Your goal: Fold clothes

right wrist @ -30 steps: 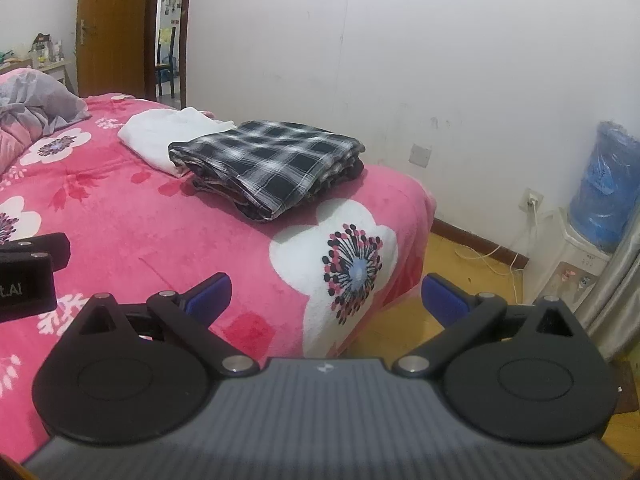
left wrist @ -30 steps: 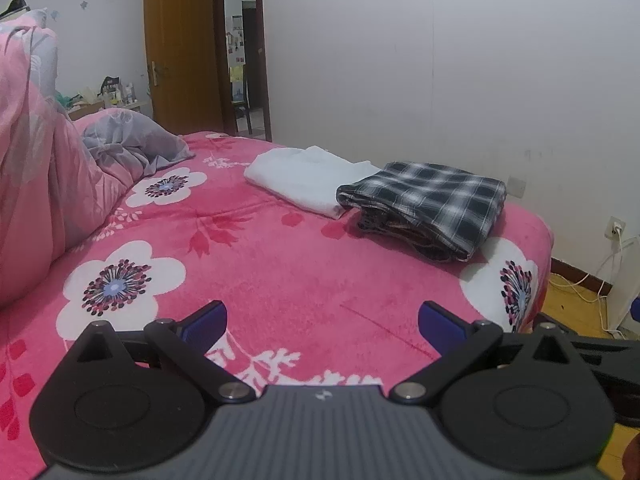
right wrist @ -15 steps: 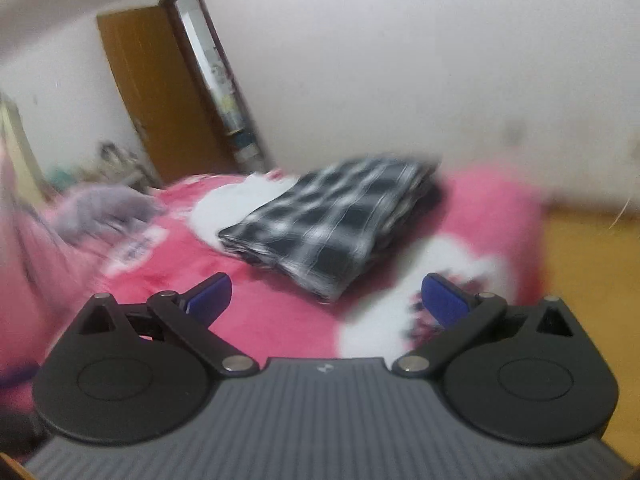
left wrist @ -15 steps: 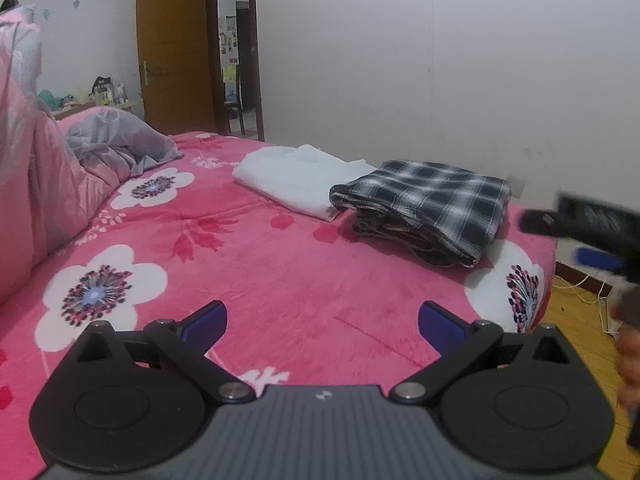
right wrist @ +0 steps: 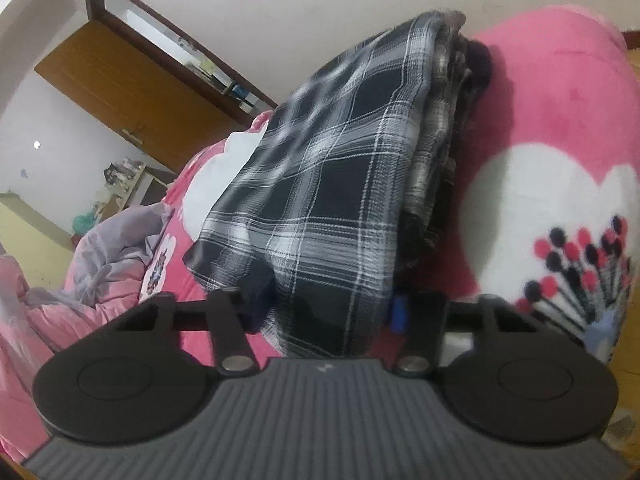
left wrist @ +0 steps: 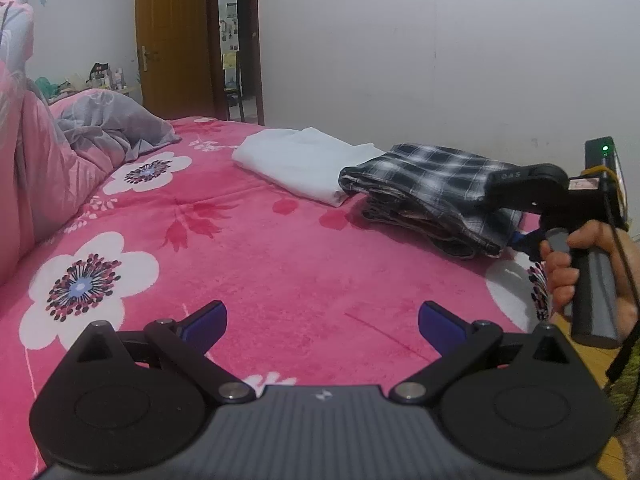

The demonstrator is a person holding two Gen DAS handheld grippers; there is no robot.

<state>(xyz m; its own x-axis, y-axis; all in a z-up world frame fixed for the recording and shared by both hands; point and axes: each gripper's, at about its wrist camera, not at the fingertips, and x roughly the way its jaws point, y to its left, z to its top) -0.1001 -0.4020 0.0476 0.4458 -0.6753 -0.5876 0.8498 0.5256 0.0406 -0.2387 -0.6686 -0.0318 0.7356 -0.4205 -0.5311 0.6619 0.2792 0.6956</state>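
- plaid garment (left wrist: 432, 184): one, folded, on pink floral bed (left wrist: 280, 264); right gripper (right wrist: 332, 308) pinching its near edge
- white garment (left wrist: 304, 160): one, folded, touching it
- left gripper (left wrist: 322, 322): spread, empty

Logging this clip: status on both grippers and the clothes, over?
Left gripper open, empty over the bed. Right gripper closed on plaid garment edge. White garment folded beside it. Nothing obstructing.

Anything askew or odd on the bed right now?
Mostly tidy. The folded black-and-white plaid garment lies askew, overlapping the edge of the folded white garment on the pink floral bedspread. Its lower layers splay unevenly. The right gripper is closed on its corner; the left gripper is open.
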